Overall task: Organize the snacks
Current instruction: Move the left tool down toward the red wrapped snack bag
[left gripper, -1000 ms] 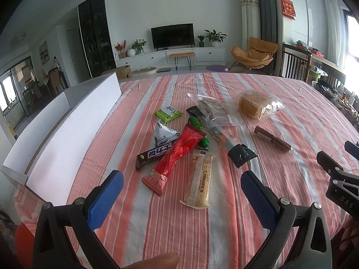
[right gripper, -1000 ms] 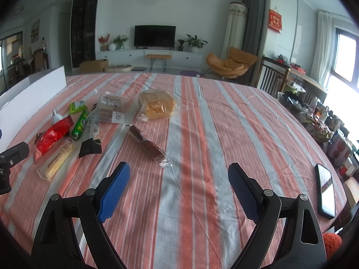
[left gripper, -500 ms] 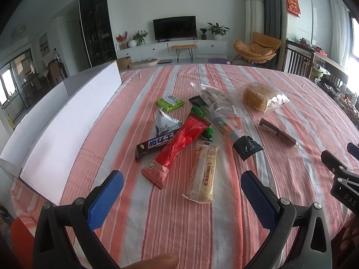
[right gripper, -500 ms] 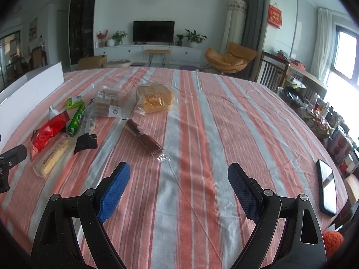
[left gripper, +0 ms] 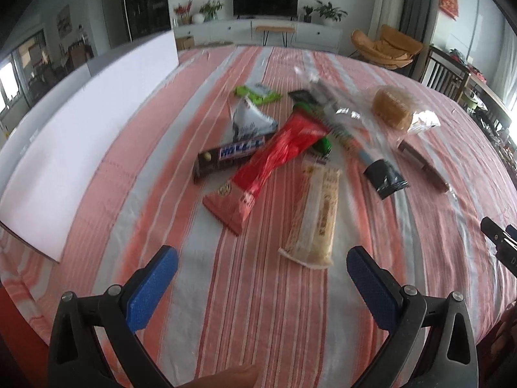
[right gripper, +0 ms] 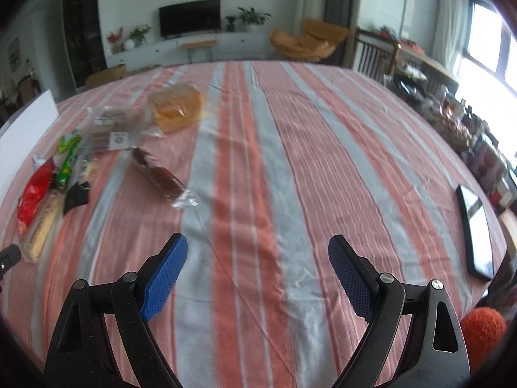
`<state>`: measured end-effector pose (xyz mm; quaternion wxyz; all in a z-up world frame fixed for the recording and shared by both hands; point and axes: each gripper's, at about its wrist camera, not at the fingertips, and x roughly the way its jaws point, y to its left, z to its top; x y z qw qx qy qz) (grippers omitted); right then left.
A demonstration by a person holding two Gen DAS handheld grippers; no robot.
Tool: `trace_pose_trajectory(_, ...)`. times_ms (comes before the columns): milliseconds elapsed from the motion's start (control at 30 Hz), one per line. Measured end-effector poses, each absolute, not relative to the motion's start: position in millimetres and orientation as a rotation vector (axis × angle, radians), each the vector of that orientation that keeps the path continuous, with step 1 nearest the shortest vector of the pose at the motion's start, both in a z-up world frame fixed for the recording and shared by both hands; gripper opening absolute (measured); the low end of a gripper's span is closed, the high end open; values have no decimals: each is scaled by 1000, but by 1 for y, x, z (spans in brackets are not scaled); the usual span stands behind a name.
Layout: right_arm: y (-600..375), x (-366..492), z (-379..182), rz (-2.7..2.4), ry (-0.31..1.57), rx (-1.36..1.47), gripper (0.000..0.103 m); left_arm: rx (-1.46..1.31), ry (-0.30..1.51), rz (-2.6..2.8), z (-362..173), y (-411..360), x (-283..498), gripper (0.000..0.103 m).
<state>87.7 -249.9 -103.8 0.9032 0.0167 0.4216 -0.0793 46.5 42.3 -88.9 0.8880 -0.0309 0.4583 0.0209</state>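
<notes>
A pile of snacks lies on the striped tablecloth (left gripper: 161, 168). In the left wrist view I see a red packet (left gripper: 274, 158), a beige wafer bar (left gripper: 318, 213), a dark chocolate bar (left gripper: 231, 156), a white pouch (left gripper: 248, 123), a green packet (left gripper: 257, 93), a black sachet (left gripper: 384, 177), a brown bar (left gripper: 423, 165) and a bagged bun (left gripper: 392, 110). My left gripper (left gripper: 261, 271) is open and empty, just short of the wafer bar. My right gripper (right gripper: 258, 265) is open and empty over bare cloth, right of the brown bar (right gripper: 158, 177).
A white open box (left gripper: 90, 123) stands along the table's left side. A black phone (right gripper: 475, 229) lies near the table's right edge. The bagged bun (right gripper: 176, 110) and a clear packet (right gripper: 110, 129) lie at the far side of the pile.
Both grippers have moved forward toward the snacks, the left one closing in on the wafer bar and red packet. Both stay open. No snack has moved.
</notes>
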Motion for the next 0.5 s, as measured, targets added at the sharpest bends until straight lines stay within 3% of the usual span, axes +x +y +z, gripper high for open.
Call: trace_pose_trajectory(500,-256,94,-109,-169,889,45,91,-93,1022,51,-103,51,52,103)
